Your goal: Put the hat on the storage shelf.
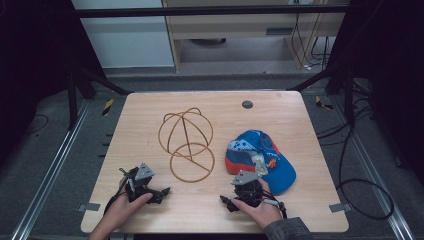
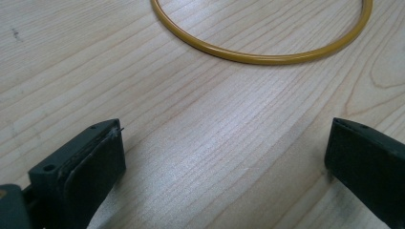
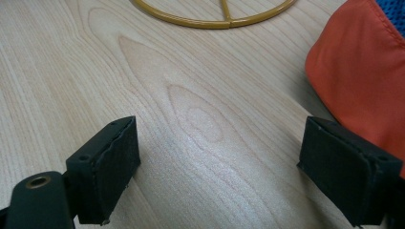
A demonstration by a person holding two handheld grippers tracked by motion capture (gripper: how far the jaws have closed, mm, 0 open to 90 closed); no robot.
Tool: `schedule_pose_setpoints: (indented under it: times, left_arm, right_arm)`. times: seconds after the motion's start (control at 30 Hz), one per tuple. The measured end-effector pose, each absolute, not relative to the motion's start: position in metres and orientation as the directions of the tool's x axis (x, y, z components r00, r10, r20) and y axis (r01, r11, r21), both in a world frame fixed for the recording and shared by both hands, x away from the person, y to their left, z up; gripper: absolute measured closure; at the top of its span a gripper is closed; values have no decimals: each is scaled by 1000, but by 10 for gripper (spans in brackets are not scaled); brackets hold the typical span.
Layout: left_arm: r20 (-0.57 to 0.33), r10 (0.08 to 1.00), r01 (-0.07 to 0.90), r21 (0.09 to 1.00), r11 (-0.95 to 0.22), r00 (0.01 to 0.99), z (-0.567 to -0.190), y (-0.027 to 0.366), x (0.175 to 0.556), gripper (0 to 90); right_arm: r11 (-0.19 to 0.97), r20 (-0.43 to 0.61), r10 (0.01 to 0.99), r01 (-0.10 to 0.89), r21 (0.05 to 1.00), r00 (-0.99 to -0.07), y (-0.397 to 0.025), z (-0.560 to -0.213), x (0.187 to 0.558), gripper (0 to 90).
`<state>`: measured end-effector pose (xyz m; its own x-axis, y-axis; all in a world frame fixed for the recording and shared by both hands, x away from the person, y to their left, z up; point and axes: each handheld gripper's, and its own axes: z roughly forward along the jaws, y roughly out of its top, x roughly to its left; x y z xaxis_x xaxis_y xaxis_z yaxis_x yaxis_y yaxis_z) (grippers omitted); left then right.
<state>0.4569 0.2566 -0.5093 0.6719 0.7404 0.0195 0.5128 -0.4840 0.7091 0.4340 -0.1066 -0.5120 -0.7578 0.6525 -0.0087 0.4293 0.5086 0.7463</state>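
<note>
A gold wire cap frame (image 1: 186,142) lies in the middle of the wooden table (image 1: 150,110), a dome of hoops with a flat ring toward me. To its right rests a blue cap with an orange brim (image 1: 260,160). My left gripper (image 1: 161,194) sits near the front left, jaws pointing right and open over bare wood. In the left gripper view the ring (image 2: 258,58) curves ahead of the open left gripper (image 2: 224,157). My right gripper (image 1: 226,202) rests just in front of the cap. The right gripper (image 3: 219,162) is open and empty, with the orange brim (image 3: 358,76) beside its right jaw and the frame's ring (image 3: 210,21) ahead.
A round dark grommet (image 1: 247,104) sits in the table's far side. Grey tape tabs (image 1: 90,206) mark the front corners. Metal rails and black cables (image 1: 360,195) run on the floor around the table. A cabinet stands beyond the far edge.
</note>
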Motion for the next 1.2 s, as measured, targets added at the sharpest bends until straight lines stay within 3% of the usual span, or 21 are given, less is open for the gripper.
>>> schedule_pose_setpoints:
  times: [0.47,0.8,1.2]
  left_arm:
    - [19,741,513,709,-483,671,-509,257,457,0]
    - [19,742,513,710,-483,670,-509,257,457,0]
    - [20,742,514,709,-483,670,-509,257,456,0]
  right_arm:
    - [508,8,659,453,733,-752,-105,-509,431,116]
    - [538,-56,665,425,728,-745,-131,-457,436,113]
    - [551,-69,739,541,635,-670,-187,-420,472,140]
